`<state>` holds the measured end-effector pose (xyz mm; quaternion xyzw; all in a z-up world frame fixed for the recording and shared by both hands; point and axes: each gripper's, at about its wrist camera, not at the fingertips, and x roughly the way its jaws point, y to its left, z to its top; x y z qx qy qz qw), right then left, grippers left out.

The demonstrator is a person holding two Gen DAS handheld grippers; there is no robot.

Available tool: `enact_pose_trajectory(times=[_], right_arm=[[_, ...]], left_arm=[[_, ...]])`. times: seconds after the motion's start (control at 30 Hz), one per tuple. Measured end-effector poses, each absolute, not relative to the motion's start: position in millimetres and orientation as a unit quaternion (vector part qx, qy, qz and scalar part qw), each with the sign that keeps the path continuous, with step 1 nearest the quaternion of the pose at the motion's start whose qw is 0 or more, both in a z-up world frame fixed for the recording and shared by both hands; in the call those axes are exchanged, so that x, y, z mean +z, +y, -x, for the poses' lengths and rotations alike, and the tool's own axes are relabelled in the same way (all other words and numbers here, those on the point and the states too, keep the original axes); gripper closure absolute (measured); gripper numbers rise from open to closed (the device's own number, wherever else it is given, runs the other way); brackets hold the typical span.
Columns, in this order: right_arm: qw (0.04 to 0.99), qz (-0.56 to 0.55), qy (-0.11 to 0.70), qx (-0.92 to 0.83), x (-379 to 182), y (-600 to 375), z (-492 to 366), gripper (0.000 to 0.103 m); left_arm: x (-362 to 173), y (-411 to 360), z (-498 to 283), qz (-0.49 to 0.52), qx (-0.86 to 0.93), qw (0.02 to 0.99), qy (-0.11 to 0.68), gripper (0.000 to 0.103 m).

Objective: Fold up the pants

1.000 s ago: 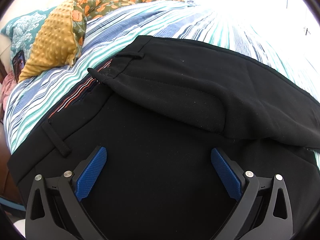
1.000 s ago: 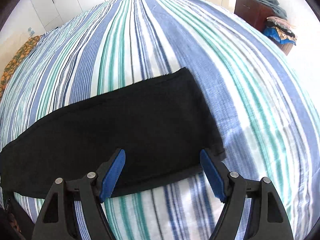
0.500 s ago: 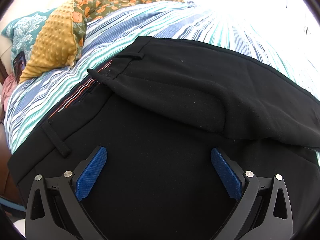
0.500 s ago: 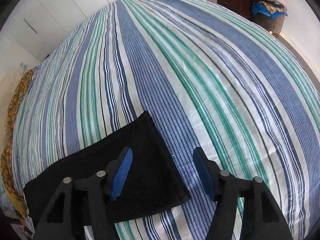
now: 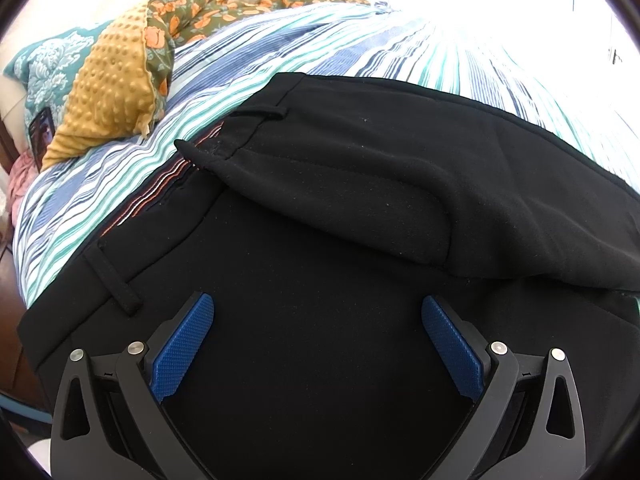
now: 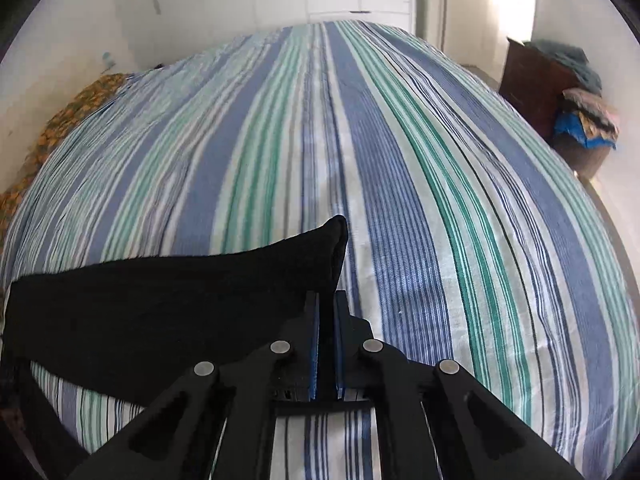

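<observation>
Jaws of your left gripper point(image 5: 316, 344) are staying spread over the pants point(image 5: 320, 208) on the bed point(image 5: 280, 40). Your right gripper point(image 6: 326, 300) is now pinching the hem point(image 6: 320, 248), lifting it: folding is starting.

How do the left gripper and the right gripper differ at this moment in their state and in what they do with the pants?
The left gripper is open, its blue fingers spread wide; the right gripper is shut. The left gripper holds nothing above the waist part of the pants; the right gripper pinches the leg end, raised off the striped bedsheet. Both have black frames and blue fingers.
</observation>
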<state>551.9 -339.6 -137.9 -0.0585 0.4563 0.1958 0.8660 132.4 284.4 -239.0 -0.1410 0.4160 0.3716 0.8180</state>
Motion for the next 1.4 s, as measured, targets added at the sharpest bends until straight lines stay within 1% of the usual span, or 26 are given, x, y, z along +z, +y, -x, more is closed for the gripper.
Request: enact_pose_trajectory(times=[0.1, 0.2, 0.27, 0.33, 0.4, 0.43, 0.47, 0.5, 0.53, 0.57, 0.6, 0.67, 0.73, 0.77, 0.8, 0.83, 0.93, 1.0, 1.07, 1.17, 1.23, 1.27, 1.3, 1.4], right_arm=[[0.871, 0.111, 0.409, 0.248, -99.7, -337.0, -466.3, 0.096], [0.872, 0.122, 0.396, 0.262, -86.1, -357.7, -385.2, 0.096], [0.871, 0.100, 0.419, 0.237, -98.2, -389.6, -343.7, 0.097], [0.867, 0.089, 0.459, 0.173, -123.3, -417.9, -326.8, 0.097], [0.858, 0.052, 0.498, 0.114, -138.9, -448.7, -315.8, 0.091], [0.860, 0.030, 0.501, 0.092, -138.2, -463.4, -306.8, 0.088], [0.866, 0.014, 0.493, 0.078, -134.0, -471.9, -299.9, 0.077], [0.875, 0.000, 0.478, 0.071, -127.0, -476.1, -292.2, 0.058], [0.885, -0.011, 0.460, 0.067, -116.9, -478.2, -284.2, 0.048], [0.894, -0.024, 0.442, 0.067, -107.5, -476.8, -276.8, 0.033], [0.901, -0.038, 0.426, 0.075, -100.8, -471.1, -270.3, 0.029], [0.905, -0.057, 0.409, 0.105, -88.9, -446.0, -264.0, 0.028], [0.899, -0.058, 0.410, 0.141, -91.5, -411.9, -255.0, 0.027], [0.896, -0.057, 0.411, 0.157, -95.5, -392.9, -251.7, 0.025], [0.892, -0.055, 0.414, 0.174, -102.4, -374.2, -248.2, 0.020], [0.887, -0.055, 0.418, 0.189, -109.3, -355.3, -246.4, 0.018], [0.877, -0.054, 0.422, 0.225, -125.8, -306.9, -238.7, 0.017], [0.880, -0.027, 0.410, 0.237, -136.4, -281.0, -230.7, 0.014], [0.878, 0.003, 0.415, 0.238, -149.7, -263.8, -226.7, 0.014], [0.859, 0.042, 0.453, 0.237, -181.6, -251.9, -223.7, 0.012], [0.841, 0.049, 0.486, 0.234, -202.6, -250.3, -226.8, 0.010], [0.840, 0.048, 0.486, 0.237, -207.8, -250.0, -227.1, 0.006], [0.839, 0.043, 0.485, 0.244, -210.1, -250.1, -227.4, 0.000], [0.839, 0.042, 0.486, 0.241, -217.4, -246.8, -228.4, 0.000]], left_arm=[[-238.9, 284.1, -132.3, 0.140, 0.372, 0.818, 0.416, 0.000], [-238.5, 284.5, -132.1, 0.139, 0.373, 0.818, 0.416, 0.000], [-238.5, 284.2, -132.3, 0.139, 0.373, 0.817, 0.417, 0.000], [-238.0, 284.4, -132.8, 0.138, 0.374, 0.815, 0.421, 0.000], [-237.2, 285.1, -134.1, 0.137, 0.375, 0.812, 0.427, 0.000], [-236.2, 285.5, -135.1, 0.137, 0.376, 0.808, 0.432, 0.000], [-234.2, 285.6, -136.2, 0.137, 0.377, 0.804, 0.440, 0.000], [-230.2, 284.8, -137.6, 0.134, 0.380, 0.797, 0.449, 0.001], [-224.6, 281.2, -137.8, 0.132, 0.385, 0.791, 0.457, 0.001], [-217.7, 274.7, -135.7, 0.132, 0.385, 0.792, 0.456, 0.001], [-209.4, 264.7, -132.1, 0.136, 0.377, 0.799, 0.448, 0.001], [-193.4, 238.7, -124.1, 0.151, 0.343, 0.819, 0.434, 0.001], [-181.5, 209.0, -114.4, 0.175, 0.306, 0.835, 0.422, 0.001], [-178.2, 196.3, -109.7, 0.188, 0.288, 0.841, 0.417, 0.001], [-176.8, 183.5, -105.7, 0.200, 0.269, 0.846, 0.414, 0.001], [-177.7, 171.7, -102.7, 0.209, 0.253, 0.848, 0.416, 0.001], [-187.5, 148.9, -101.6, 0.221, 0.210, 0.846, 0.437, 0.001], [-192.4, 139.4, -103.2, 0.198, 0.196, 0.850, 0.447, 0.001], [-194.5, 133.3, -102.4, 0.169, 0.195, 0.857, 0.446, 0.001], [-205.7, 134.3, -102.0, 0.157, 0.192, 0.852, 0.461, 0.001], [-212.0, 131.4, -103.3, 0.147, 0.191, 0.847, 0.474, 0.001], [-212.9, 129.6, -104.3, 0.136, 0.192, 0.846, 0.478, 0.001], [-213.7, 127.0, -105.7, 0.127, 0.193, 0.845, 0.482, 0.001], [-214.7, 126.1, -106.4, 0.124, 0.195, 0.842, 0.488, 0.001]])
